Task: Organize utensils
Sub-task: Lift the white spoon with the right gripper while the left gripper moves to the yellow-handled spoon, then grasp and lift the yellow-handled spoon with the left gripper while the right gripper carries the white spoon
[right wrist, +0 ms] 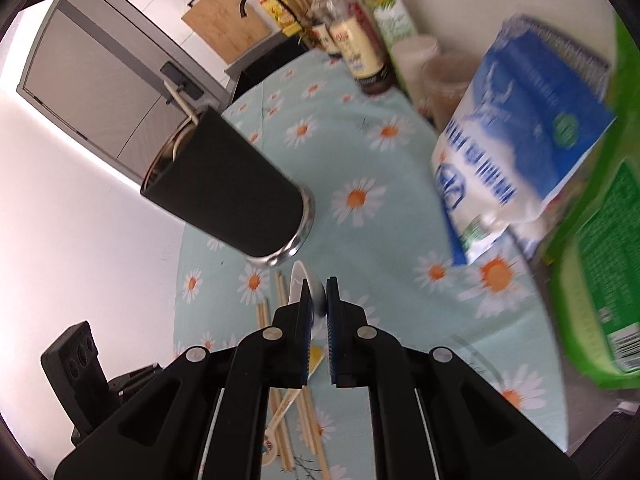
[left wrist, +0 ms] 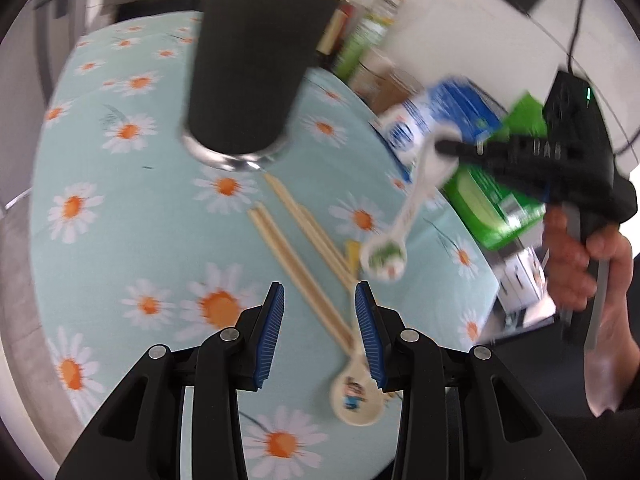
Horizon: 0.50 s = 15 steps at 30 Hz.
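Right tool point(right wrist: 318, 304) is clamped on the handle of a white spoon point(left wrist: 404, 216), which hangs lifted off the desk point(left wrist: 132, 208), its patterned bowl end pointing down above the chopsticks point(left wrist: 304, 256). Seen from the right wrist, the spoon's pale rim shows just past the blue pads point(right wrist: 333, 320). Left tool point(left wrist: 319, 300) hovers low over the daisy-print cloth with its fingers apart, gripping nothing; the chopsticks run between them. A second spoon point(left wrist: 356, 396) with a cartoon figure lies on the cloth just beside the left tool's right-hand finger. Behind the chopsticks stands a black cup point(right wrist: 228, 196) with a steel base, one stick already poking out of its mouth. A blue-and-white bag point(right wrist: 516, 140) and green packages point(right wrist: 600, 272) sit along the desk's right edge.
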Available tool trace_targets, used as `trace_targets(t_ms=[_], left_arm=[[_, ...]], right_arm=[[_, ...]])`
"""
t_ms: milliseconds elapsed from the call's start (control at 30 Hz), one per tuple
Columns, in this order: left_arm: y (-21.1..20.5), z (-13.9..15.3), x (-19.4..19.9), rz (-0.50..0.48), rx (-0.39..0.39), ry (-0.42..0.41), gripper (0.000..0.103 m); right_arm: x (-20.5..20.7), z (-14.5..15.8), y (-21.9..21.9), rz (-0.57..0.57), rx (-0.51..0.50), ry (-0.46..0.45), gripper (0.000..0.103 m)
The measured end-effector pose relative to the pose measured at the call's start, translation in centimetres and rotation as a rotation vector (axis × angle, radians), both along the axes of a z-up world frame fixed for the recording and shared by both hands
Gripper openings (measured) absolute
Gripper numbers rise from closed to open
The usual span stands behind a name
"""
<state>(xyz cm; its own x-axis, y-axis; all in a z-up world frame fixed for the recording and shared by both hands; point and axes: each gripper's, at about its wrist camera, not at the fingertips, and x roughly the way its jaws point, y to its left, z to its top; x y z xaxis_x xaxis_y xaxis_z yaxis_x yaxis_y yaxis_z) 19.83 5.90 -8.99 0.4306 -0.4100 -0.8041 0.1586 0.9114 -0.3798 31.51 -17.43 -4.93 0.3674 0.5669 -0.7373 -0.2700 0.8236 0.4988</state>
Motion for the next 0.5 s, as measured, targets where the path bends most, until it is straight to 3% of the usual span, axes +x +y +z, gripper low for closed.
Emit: trace_targets(t_ms=[233,500], left_arm=[[-4.1,-1.9,0.7,-0.109,0.089,0.111,0.036],[-5.9,-3.0,1.6,-0.134,0.195,0.197,0.035]], right_arm=[[-0.2,1.5,-2.3,-0.001,-0.026,-0.065,0.008],[-0.5,1.9,-3.1,0.035,-0.023,-0.095,0.008]])
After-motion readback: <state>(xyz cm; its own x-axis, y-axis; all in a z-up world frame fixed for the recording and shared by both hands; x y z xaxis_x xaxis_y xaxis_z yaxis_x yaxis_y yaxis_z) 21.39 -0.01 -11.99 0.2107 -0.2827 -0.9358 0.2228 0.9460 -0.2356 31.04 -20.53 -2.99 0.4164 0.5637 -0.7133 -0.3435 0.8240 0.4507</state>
